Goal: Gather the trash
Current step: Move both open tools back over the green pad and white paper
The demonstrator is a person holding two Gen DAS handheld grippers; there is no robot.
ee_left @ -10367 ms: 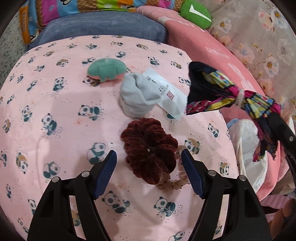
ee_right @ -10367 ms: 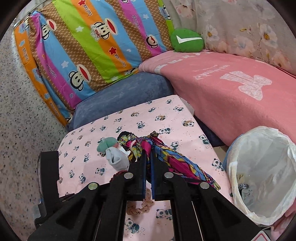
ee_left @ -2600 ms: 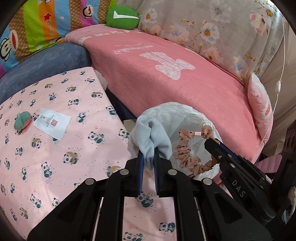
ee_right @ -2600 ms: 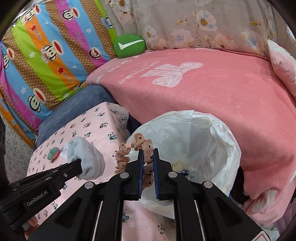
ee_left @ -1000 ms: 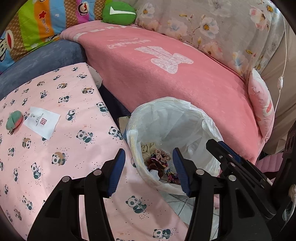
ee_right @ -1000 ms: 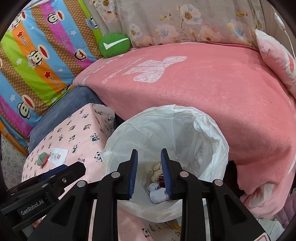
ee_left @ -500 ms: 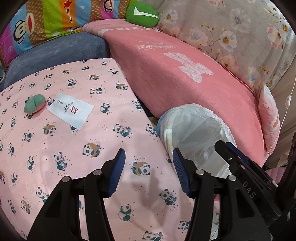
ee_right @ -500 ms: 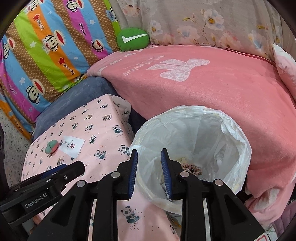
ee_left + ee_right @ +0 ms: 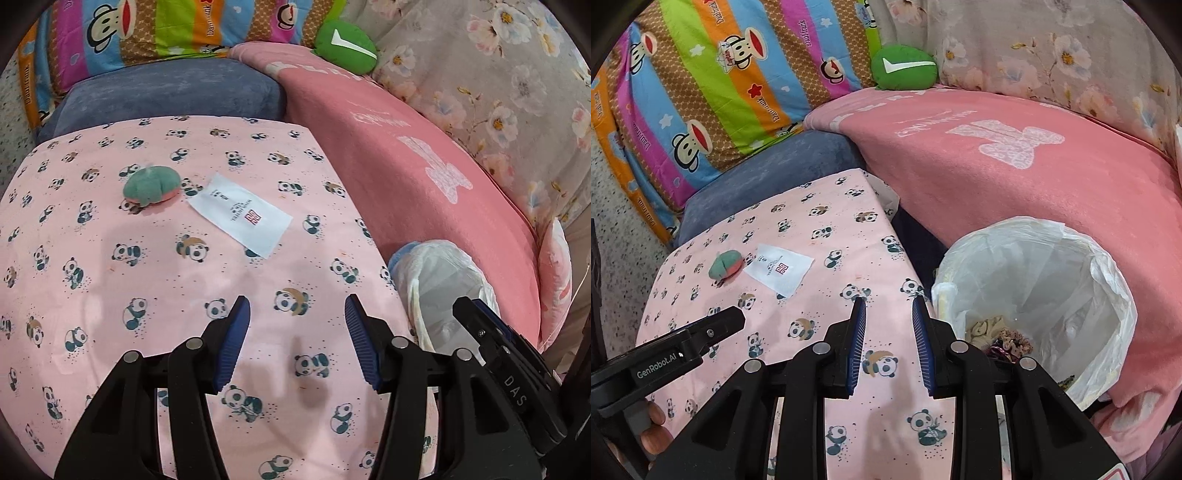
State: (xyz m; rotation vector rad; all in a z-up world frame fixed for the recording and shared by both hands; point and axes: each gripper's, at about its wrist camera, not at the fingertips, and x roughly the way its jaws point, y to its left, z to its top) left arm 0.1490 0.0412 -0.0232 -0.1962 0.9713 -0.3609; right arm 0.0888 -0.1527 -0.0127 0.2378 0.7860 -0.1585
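pink blanket (image 9: 1034,177), floral curtain (image 9: 1052,51)

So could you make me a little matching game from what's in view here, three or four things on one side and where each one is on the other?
Things:
1. green and pink soft lump
2. white paper tag
3. white plastic bag
4. green cushion with white tick

Places:
A. lining the bin beside the panda cloth, scraps at the bottom
B. flat on the panda cloth, red mark on it
C. up on the pink blanket, against the floral fabric
D. on the panda cloth, just left of the paper tag

Pairs: 1-D, 2-B, 3-A, 4-C
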